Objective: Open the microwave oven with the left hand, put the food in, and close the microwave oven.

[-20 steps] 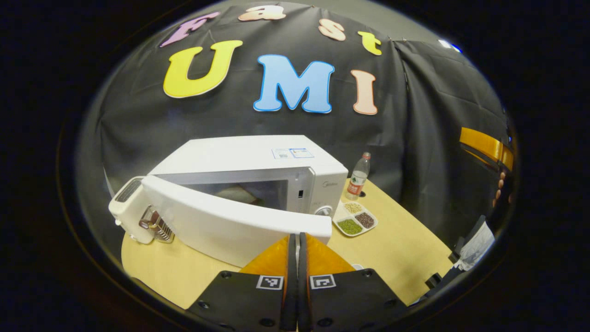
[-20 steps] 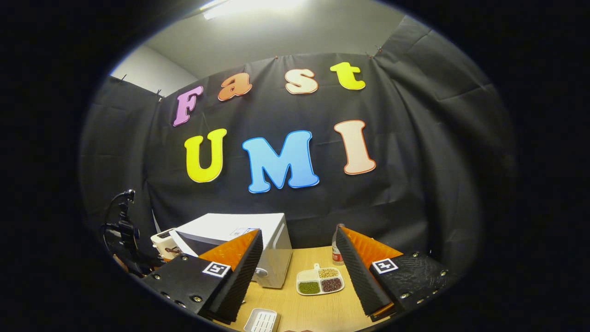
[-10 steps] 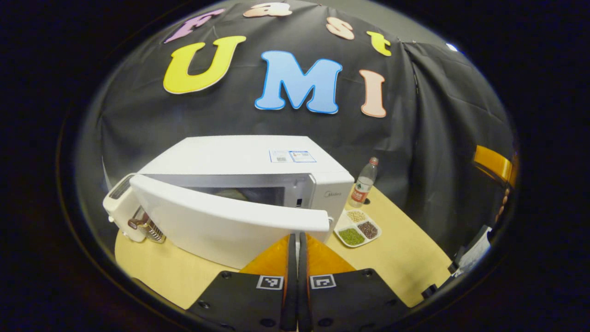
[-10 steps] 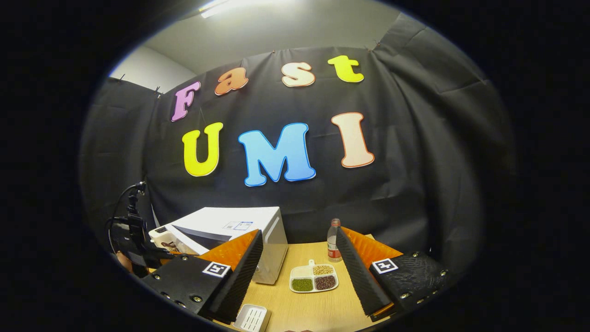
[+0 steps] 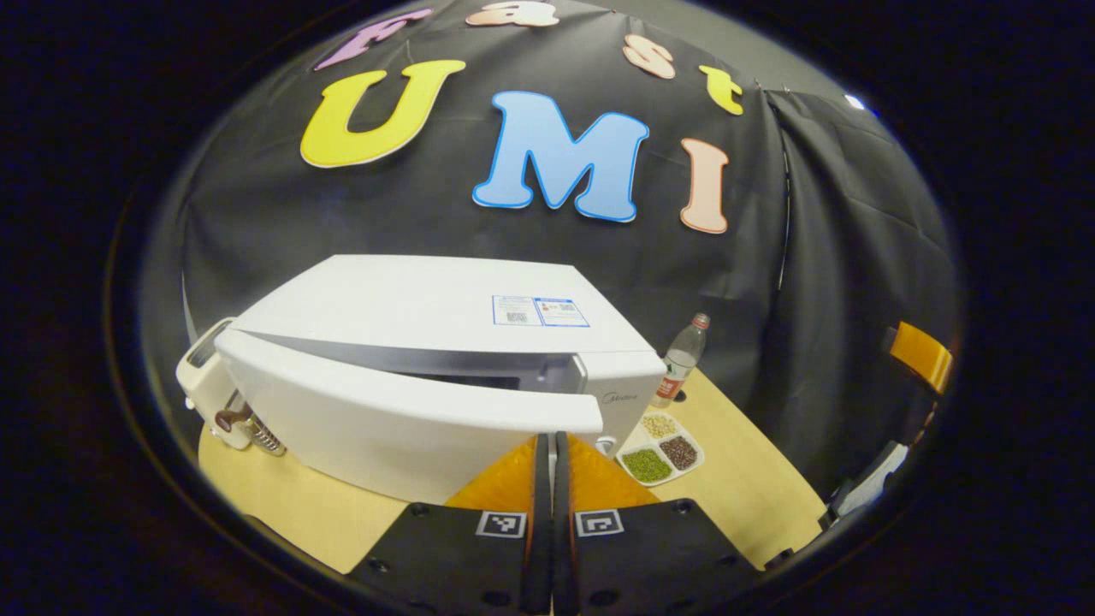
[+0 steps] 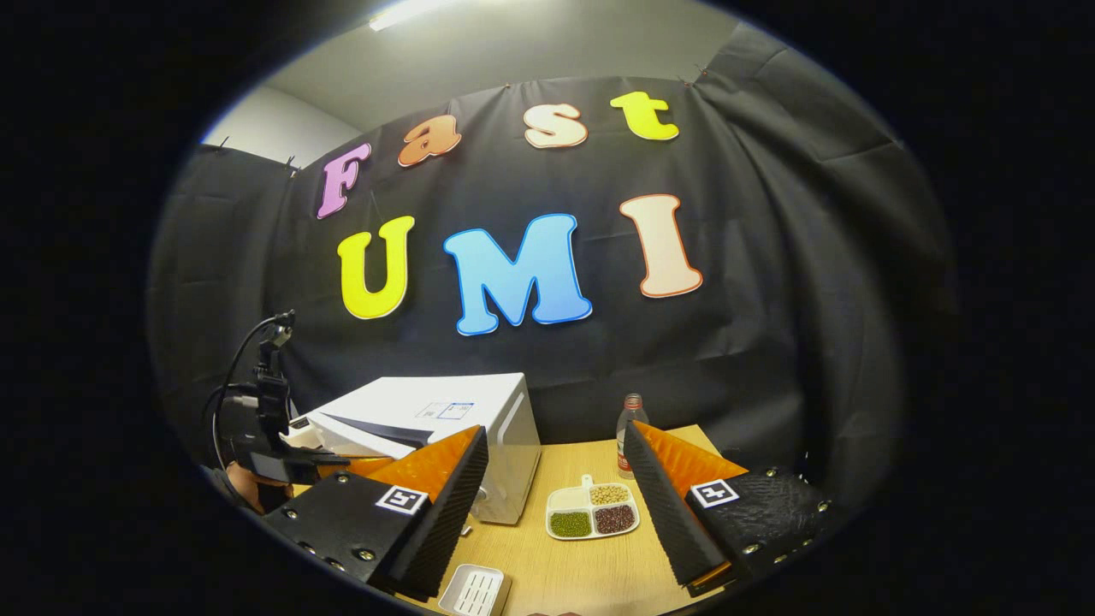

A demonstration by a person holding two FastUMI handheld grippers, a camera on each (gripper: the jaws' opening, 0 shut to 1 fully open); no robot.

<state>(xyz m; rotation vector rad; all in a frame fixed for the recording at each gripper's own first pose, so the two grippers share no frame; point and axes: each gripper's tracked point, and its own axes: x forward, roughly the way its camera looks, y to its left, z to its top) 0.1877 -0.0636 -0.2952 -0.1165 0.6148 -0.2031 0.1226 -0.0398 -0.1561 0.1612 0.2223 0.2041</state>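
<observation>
Your left tongs [image 5: 552, 479] were clenched tight, fingers pressed together with nothing between them, their tips against the front face of the microwave door [image 5: 402, 419] near its free edge. The door stood only narrowly ajar on the white microwave oven [image 5: 428, 299], a thin dark slot showing along the top of the opening. What lay inside could not be made out through that slot.

Your right tongs [image 6: 556, 505] were released, fingers spread wide and holding nothing, hanging above the counter [image 6: 590, 565] well to the right of the microwave oven [image 6: 479, 411]. From the right gripper view, your left gripper and the hand on it [image 6: 257, 445] sat at the oven's door side.

Landmark: the microwave oven.
- Just beside its right front corner: a divided dish [image 5: 659, 449] with green, dark and pale grains in separate compartments.
- Behind the dish, to the oven's right: a clear water bottle [image 5: 682, 359], upright, near the cloth wall.
- Off the oven's left end, touching or nearly so: a small white appliance [image 5: 205, 385].
- In front of the oven, near the counter's edge: a small white ribbed tray [image 6: 475, 590].
</observation>
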